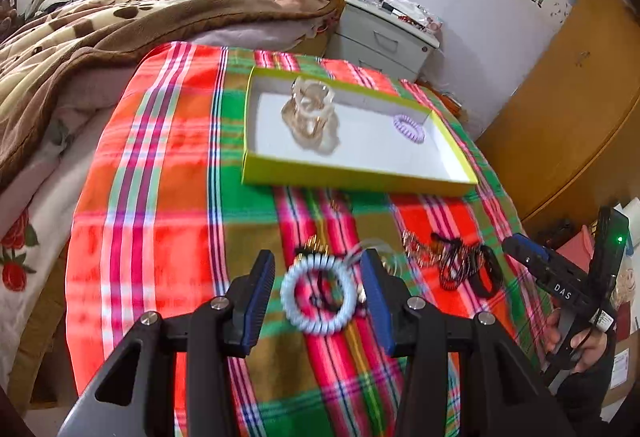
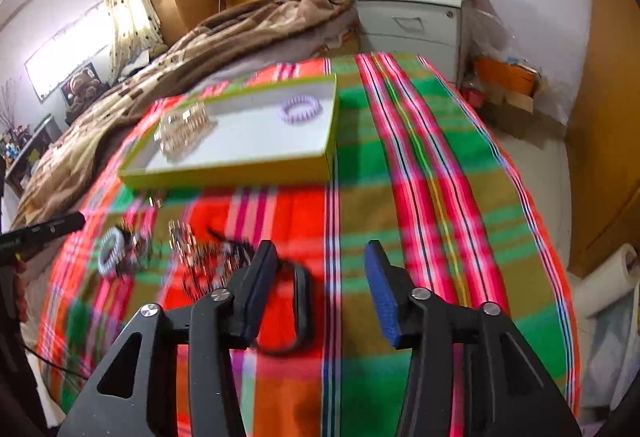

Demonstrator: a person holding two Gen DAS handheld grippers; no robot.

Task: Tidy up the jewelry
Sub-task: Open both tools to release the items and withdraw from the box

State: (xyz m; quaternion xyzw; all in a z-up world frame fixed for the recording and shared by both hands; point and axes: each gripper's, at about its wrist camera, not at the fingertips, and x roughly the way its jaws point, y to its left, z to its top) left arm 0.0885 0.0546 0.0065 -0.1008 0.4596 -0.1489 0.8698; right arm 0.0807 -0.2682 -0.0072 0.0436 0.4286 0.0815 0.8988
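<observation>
A yellow-green box (image 1: 352, 179) with a white inside lies on the plaid cloth. It holds a purple coil hair tie (image 1: 409, 128) and a heap of gold jewelry (image 1: 310, 119). My left gripper (image 1: 318, 289) is open, its fingers on either side of a pale blue coil hair tie (image 1: 319, 295) lying on the cloth. A pile of dark and gold jewelry (image 1: 452, 261) lies to its right. My right gripper (image 2: 320, 289) is open and empty above the cloth, with a black band (image 2: 298, 309) by its left finger. The box (image 2: 224, 173) and the blue tie (image 2: 110, 251) show there too.
The plaid cloth (image 1: 160, 237) covers the bed end. A brown blanket (image 1: 100, 33) lies behind on the left. A grey nightstand (image 1: 384, 37) with glasses stands behind the box. Wooden wardrobe doors (image 1: 568, 109) are on the right.
</observation>
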